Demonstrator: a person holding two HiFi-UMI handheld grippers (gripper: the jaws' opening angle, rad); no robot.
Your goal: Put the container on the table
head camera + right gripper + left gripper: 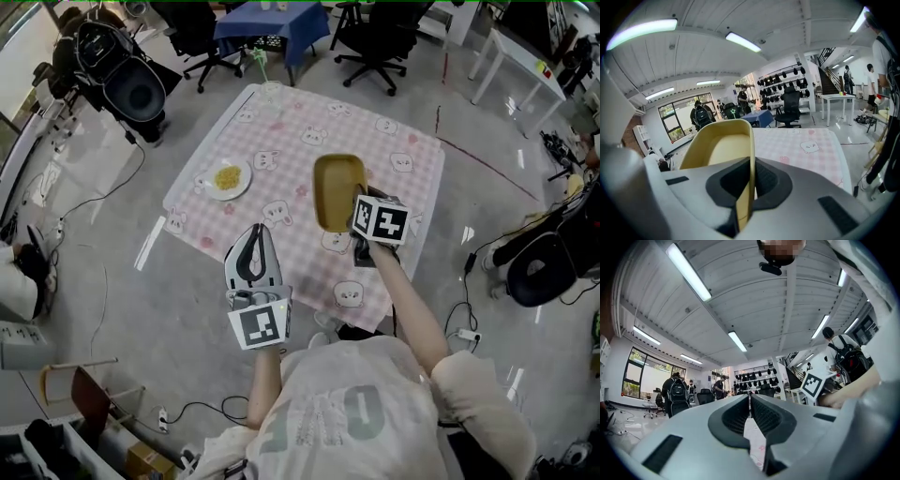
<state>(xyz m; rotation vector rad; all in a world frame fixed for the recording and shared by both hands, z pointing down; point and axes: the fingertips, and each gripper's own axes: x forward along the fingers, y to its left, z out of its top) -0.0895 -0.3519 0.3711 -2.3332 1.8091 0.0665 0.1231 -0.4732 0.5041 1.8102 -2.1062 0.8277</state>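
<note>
The right tongs (pixel 358 214) hide the yellow container's (pixel 338 186) 5 o'clock corner. At its 9 o'clock, the yellow food (pixel 226 177) on the small plate (pixel 246 185) is too small to identify.

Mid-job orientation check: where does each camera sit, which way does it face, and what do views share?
Head view: on the person's head, looking steeply down at the table; both forearms, left gripper and right gripper show.
Left gripper view: on the left gripper, facing roughly level across the room; its shut, empty jaws show.
Right gripper view: on the right gripper, facing across the table; its jaws clamp the container by its wall.
Shared: head and right gripper views both show the container.
</note>
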